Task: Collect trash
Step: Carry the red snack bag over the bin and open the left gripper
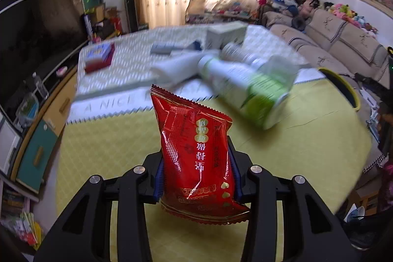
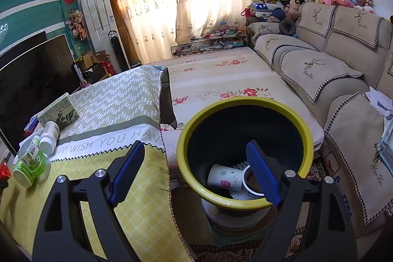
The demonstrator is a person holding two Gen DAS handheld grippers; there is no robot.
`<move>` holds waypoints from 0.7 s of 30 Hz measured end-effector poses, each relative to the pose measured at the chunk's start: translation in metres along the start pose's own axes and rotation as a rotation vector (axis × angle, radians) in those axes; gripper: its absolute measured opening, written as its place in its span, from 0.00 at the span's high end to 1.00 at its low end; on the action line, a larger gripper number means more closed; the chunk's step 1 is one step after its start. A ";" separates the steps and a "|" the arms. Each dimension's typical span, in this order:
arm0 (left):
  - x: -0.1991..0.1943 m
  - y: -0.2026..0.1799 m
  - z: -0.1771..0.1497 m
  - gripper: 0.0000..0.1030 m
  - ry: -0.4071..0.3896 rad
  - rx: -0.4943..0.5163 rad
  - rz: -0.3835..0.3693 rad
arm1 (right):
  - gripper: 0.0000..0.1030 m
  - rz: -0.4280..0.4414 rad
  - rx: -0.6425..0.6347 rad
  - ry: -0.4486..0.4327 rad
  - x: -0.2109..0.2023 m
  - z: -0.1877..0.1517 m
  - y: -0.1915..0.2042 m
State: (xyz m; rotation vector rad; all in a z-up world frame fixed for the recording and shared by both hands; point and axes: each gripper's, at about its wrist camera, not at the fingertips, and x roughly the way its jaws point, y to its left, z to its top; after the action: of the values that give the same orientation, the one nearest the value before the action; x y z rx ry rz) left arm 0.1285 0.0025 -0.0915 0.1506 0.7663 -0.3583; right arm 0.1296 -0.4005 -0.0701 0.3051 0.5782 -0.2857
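A red snack packet point(image 1: 196, 158) stands upright between the blue pads of my left gripper point(image 1: 197, 163), which is shut on its lower half above the yellow tablecloth point(image 1: 105, 144). A green-labelled bottle point(image 1: 245, 90) lies blurred on the table behind it. My right gripper point(image 2: 194, 151) hangs open with nothing between its fingers, over the gap between the table edge and a dark bin with a yellow-green rim point(image 2: 245, 102). A paper cup point(image 2: 224, 179) and other white rubbish lie at the bottom of the bin. The bin's rim point(image 1: 343, 82) also shows at the right in the left wrist view.
Green bottle point(image 2: 29, 163), white bottle point(image 2: 49, 136) and a green-printed box point(image 2: 59, 112) sit at the table's left end. A red box point(image 1: 99, 58) lies further back. A beige sofa point(image 2: 343, 80) runs along the right, a dark TV point(image 2: 32, 75) on the left.
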 end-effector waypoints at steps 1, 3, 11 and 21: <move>-0.006 -0.004 0.003 0.60 -0.013 0.007 -0.004 | 0.22 -0.002 0.001 -0.003 -0.001 0.000 -0.001; -0.015 -0.013 0.011 0.60 -0.034 0.015 -0.012 | 0.22 -0.008 0.002 -0.011 -0.004 0.001 -0.003; -0.029 -0.064 0.047 0.60 -0.085 0.056 -0.107 | 0.22 -0.056 0.011 -0.047 -0.020 0.004 -0.023; 0.014 -0.208 0.114 0.59 -0.084 0.269 -0.358 | 0.22 -0.124 0.084 -0.111 -0.046 0.006 -0.076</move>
State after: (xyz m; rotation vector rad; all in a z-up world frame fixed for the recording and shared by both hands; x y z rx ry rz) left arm 0.1352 -0.2239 -0.0206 0.2501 0.6588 -0.8040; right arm 0.0689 -0.4645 -0.0541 0.3330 0.4773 -0.4447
